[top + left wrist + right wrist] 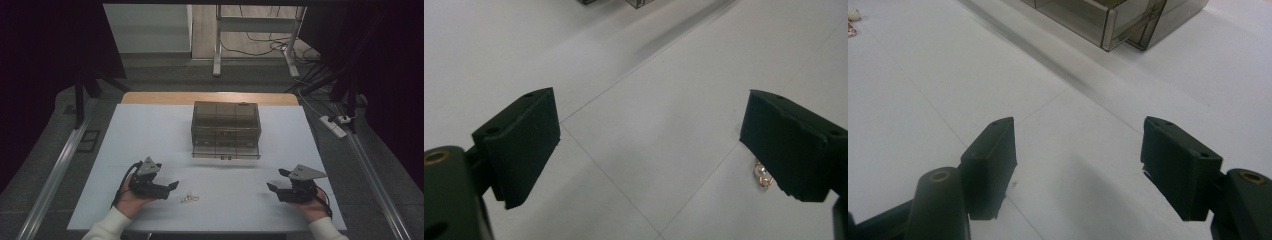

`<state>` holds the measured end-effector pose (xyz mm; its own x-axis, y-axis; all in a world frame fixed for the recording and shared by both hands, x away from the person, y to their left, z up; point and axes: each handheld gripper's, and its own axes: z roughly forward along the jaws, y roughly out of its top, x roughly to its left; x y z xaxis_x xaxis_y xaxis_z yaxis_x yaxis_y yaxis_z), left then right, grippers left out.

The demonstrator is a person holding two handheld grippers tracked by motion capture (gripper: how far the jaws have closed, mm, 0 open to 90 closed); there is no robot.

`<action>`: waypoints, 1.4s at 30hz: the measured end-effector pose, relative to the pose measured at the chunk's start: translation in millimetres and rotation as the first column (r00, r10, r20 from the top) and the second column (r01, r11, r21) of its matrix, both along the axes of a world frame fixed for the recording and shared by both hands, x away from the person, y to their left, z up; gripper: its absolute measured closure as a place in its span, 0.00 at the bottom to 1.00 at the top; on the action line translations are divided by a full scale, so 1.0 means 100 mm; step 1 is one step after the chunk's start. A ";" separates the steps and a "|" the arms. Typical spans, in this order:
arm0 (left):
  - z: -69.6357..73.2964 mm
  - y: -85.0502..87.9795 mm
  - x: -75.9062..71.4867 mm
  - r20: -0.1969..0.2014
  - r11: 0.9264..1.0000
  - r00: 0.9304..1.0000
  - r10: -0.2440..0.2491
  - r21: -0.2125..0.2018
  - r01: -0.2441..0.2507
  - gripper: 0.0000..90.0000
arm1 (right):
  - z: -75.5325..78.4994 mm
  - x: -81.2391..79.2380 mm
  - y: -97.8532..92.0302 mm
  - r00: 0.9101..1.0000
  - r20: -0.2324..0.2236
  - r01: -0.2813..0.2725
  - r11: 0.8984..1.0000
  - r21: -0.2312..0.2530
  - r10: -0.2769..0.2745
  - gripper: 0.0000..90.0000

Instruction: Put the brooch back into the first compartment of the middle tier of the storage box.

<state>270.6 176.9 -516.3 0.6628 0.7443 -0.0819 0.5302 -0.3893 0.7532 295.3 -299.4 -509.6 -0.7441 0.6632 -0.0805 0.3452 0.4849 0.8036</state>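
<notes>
at the near edge of the white table top [150, 135], two sleeved forearms come in from below, each hand holding a black gripper low over the surface. on the near left, the left gripper [172, 185] points right and a little away from the person, its jaws standing wide apart with nothing between them. just beyond its tips, to the right, lies a small gold-coloured piece of jewellery [189, 199] with pale beads; it is loose on the table and not touched. seen along the left gripper [651, 145] in its own view, the jewellery [763, 176] peeks out beside the right-hand jaw, partly hidden by it, so its exact shape cannot be told.

on the near right, well apart from the jewellery, the right gripper [272, 182] points left and away, its jaws also spread wide and holding nothing. in the right gripper view, bare table shows between the jaws of the right gripper [1078, 150], and the jewellery [852, 22] sits far off at the top left corner.

farther back, near the middle of the table, stands a smoky transparent drawer box [226, 129] with several compartments. its lowest drawer [226, 153] is pulled out toward the person. in the right gripper view the drawer box [1128, 20] shows its open drawer at the top.
</notes>
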 end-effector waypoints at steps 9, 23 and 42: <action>0.07 -0.07 0.08 -0.024 0.999 0.999 -0.044 0.032 0.044 0.10 | -0.02 0.01 0.01 1.000 0.001 -0.002 1.000 -0.008 0.002 0.33; 0.19 -0.25 0.12 -0.068 0.986 0.987 -0.149 0.071 0.154 0.11 | -0.03 0.02 0.03 1.000 -0.004 0.003 1.000 -0.030 -0.003 0.33; 0.20 -0.47 0.13 -0.110 0.964 0.969 -0.221 0.125 0.234 0.12 | -0.03 0.03 0.01 1.000 -0.004 0.013 0.999 -0.031 -0.013 0.33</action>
<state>283.5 130.1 -496.0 0.8102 0.5830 -0.0607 0.4816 -0.6030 0.6360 298.1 -298.2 -512.5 -0.7358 0.6700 -0.0983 0.3549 0.5051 0.7867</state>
